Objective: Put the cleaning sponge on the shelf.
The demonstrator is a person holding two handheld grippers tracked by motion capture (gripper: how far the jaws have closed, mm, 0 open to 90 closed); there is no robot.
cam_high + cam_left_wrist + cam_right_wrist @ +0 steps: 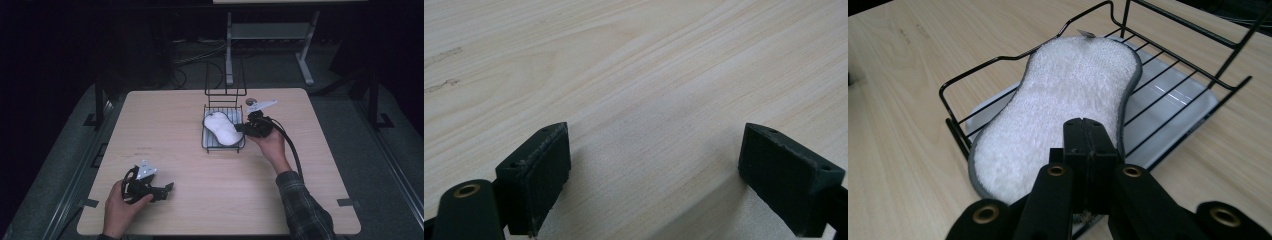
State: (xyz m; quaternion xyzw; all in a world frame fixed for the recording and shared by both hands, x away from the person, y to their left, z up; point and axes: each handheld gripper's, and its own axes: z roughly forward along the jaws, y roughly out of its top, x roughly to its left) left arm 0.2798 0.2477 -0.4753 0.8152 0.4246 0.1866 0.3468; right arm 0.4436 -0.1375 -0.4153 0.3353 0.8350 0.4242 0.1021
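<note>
Sponge (1058, 105): white, fluffy, peanut-shaped, grey-edged, lying in black wire rack (998, 62).

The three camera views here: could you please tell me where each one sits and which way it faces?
High view: above the person's side, looking forward and down on the table; both forearms and hands enter from below.
Left gripper view: rides the left gripper, facing bare wood between parted jaws.
Right gripper view: rides the right gripper, facing the white sponge in the wire rack.
Shared: high and right gripper views both show sponge and rack.
</note>
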